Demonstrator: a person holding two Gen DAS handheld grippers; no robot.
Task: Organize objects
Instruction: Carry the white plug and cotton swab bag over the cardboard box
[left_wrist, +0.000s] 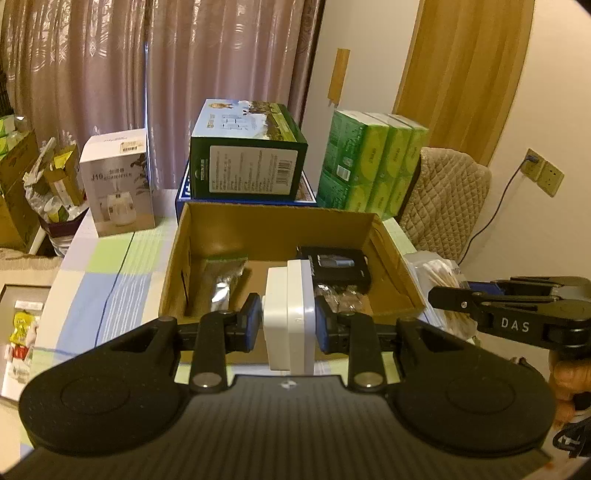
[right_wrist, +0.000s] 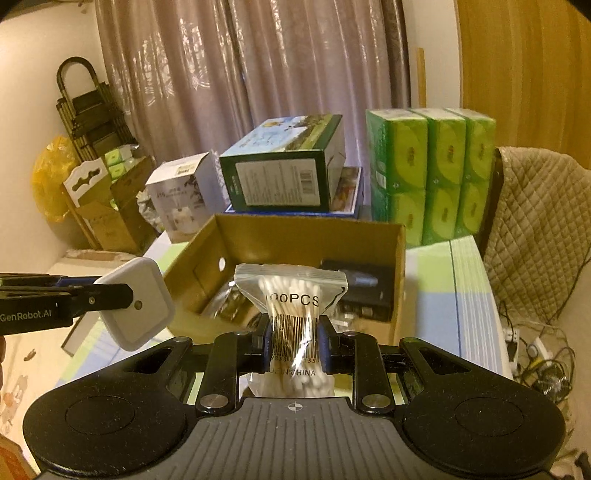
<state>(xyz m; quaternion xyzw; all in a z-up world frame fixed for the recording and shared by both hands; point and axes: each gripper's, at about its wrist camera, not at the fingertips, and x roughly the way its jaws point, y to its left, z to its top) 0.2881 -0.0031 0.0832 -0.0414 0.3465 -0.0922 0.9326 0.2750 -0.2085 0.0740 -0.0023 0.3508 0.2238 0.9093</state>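
My left gripper is shut on a white square plastic box, held on edge just before the near wall of an open cardboard box. That white box also shows at the left of the right wrist view. My right gripper is shut on a clear bag of cotton swabs, held upright in front of the cardboard box. In the left wrist view the bag of swabs shows beside the cardboard box's right wall. Inside the cardboard box lie a black device and a foil packet.
Behind the cardboard box a green carton is stacked on a blue flat box. A white humidifier box stands to the left, green tissue packs to the right. A quilted chair is right of the checked tablecloth. Cables lie on the floor.
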